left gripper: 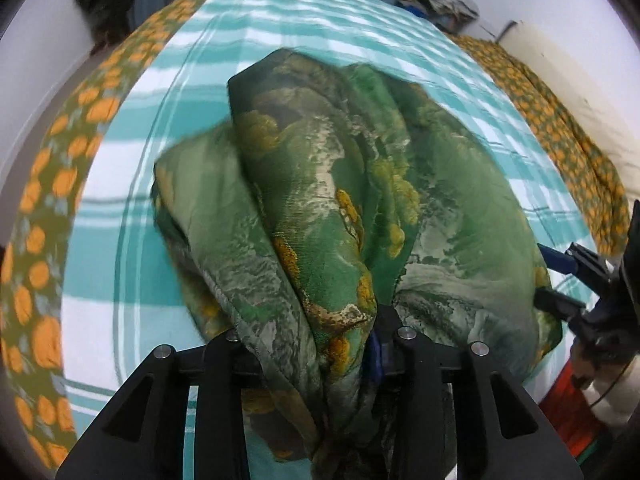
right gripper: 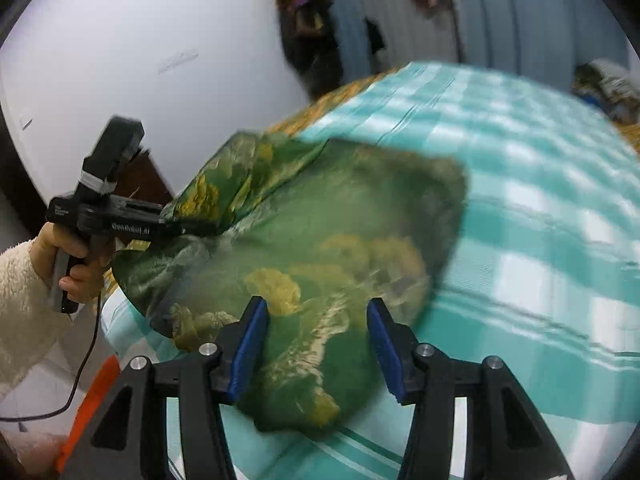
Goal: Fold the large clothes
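A large green garment with yellow and cream print (left gripper: 340, 200) lies bunched on a teal and white checked sheet (left gripper: 280, 24). My left gripper (left gripper: 320, 344) is shut on a gathered fold of the garment, which drapes over its fingers and hides the tips. In the right wrist view the garment (right gripper: 320, 248) spreads over the bed and the left gripper (right gripper: 192, 228) pinches its left edge, lifted. My right gripper (right gripper: 318, 336) is open, its blue pads (right gripper: 248, 348) just above the garment's near edge, holding nothing. It shows at the right edge of the left wrist view (left gripper: 560, 280).
An orange-flowered bedspread (left gripper: 48, 208) lies under the checked sheet (right gripper: 540, 208) and shows along both sides. White walls (right gripper: 140, 60) stand close. Dark hanging clothes (right gripper: 312, 32) and a pile of items (left gripper: 440, 0) are at the far end. The bed's near corner drops off by my left hand.
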The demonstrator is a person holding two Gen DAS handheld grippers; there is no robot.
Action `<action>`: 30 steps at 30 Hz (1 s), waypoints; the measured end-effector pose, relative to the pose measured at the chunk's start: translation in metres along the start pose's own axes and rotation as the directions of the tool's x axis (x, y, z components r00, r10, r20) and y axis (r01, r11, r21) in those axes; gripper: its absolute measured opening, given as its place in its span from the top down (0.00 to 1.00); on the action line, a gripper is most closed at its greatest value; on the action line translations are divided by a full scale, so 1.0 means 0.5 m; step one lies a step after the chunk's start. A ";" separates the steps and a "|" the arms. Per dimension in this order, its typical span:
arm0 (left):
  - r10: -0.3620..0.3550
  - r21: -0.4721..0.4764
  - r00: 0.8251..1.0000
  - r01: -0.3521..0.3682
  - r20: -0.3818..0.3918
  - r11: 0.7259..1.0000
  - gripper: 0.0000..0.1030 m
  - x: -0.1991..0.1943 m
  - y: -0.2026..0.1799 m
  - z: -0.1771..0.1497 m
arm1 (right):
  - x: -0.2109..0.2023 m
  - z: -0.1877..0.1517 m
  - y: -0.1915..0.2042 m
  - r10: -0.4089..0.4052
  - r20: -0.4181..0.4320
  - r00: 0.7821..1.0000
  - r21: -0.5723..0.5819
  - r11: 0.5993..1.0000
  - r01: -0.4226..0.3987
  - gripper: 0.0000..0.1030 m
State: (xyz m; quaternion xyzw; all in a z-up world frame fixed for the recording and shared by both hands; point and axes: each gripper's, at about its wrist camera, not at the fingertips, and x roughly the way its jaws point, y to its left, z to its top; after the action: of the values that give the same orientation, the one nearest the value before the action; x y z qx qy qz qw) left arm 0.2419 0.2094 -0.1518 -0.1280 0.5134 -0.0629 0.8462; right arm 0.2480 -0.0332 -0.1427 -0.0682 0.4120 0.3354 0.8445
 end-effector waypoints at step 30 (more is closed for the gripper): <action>-0.062 -0.138 0.998 0.062 0.011 0.989 0.52 0.023 0.052 -0.065 | 0.143 0.254 -0.019 -0.073 -0.109 0.991 0.041 0.996 0.078 0.46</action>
State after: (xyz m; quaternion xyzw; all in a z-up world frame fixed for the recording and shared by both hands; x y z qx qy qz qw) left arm 0.2178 0.2268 -0.1834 -0.2022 0.5095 -0.0531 0.8347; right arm 0.3677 0.0458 -0.1145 -0.0827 0.4613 0.2898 0.8345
